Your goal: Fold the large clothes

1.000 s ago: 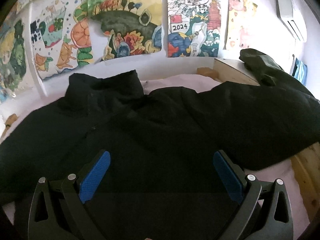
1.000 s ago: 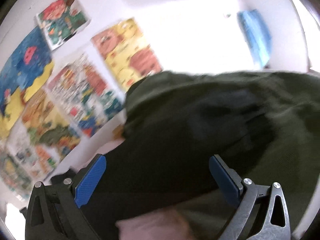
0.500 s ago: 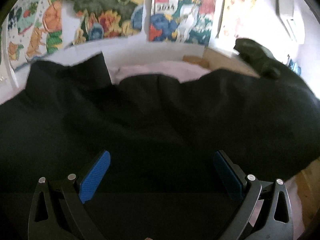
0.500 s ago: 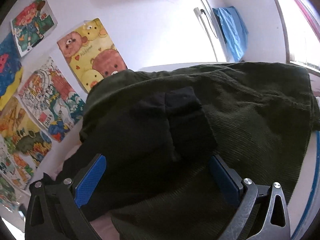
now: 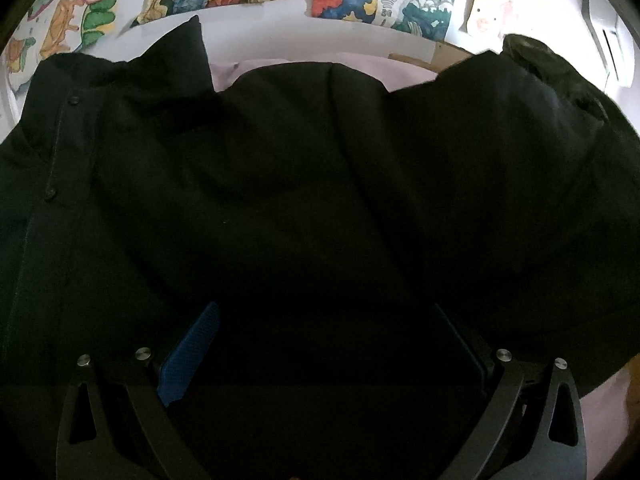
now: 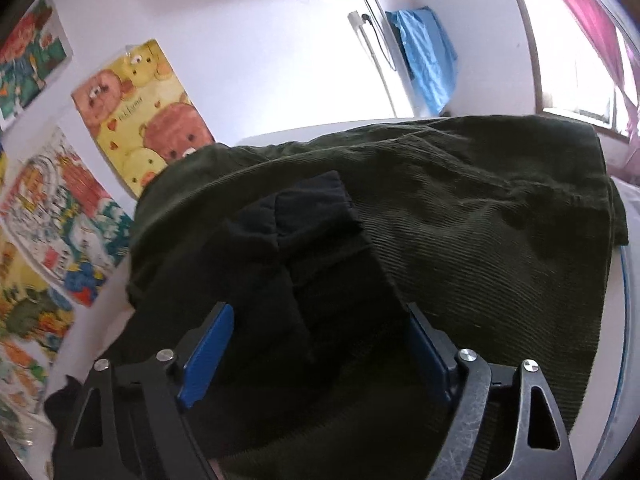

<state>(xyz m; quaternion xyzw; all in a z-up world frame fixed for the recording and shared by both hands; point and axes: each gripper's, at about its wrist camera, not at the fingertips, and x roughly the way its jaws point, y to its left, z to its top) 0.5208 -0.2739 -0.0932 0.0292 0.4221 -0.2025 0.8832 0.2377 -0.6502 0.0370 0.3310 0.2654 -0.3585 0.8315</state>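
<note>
A bed with a pale pink sheet (image 5: 372, 70) carries everything here. A big black coat (image 5: 280, 208) lies spread across most of it, collar toward the wall. A dark green corduroy garment (image 6: 500, 240) is heaped at one end, with the coat's black sleeve (image 6: 304, 232) lying over it.

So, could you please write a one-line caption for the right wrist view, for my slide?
Right gripper closing around a black jacket sleeve lying on a dark green corduroy garment.
</note>
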